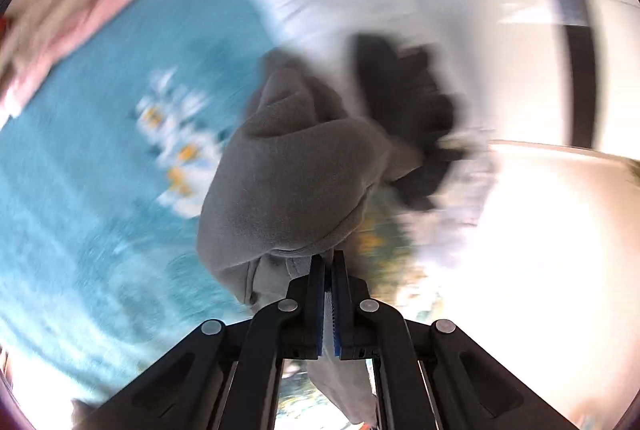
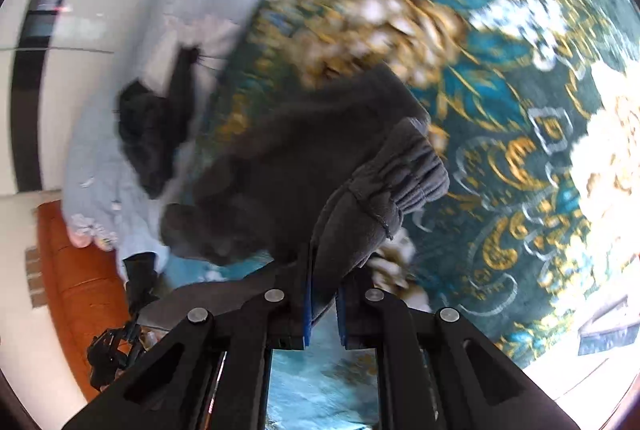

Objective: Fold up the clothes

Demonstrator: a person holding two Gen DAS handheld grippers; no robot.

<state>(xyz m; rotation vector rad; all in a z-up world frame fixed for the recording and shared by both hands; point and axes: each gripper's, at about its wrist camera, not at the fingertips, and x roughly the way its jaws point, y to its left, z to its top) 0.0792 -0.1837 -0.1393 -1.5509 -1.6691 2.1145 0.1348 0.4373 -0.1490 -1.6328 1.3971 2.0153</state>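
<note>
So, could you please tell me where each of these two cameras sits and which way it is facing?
Left wrist: sits on the left hand-held gripper, looking along its fingers at the grey garment it clamps, above a blue cloth; only its own black fingers show.
Right wrist: sits on the right hand-held gripper, looking along its fingers at the grey garment it clamps, over a floral rug; its fingers show.
Shared: the grey garment and, blurred, the person in pale clothes.
</note>
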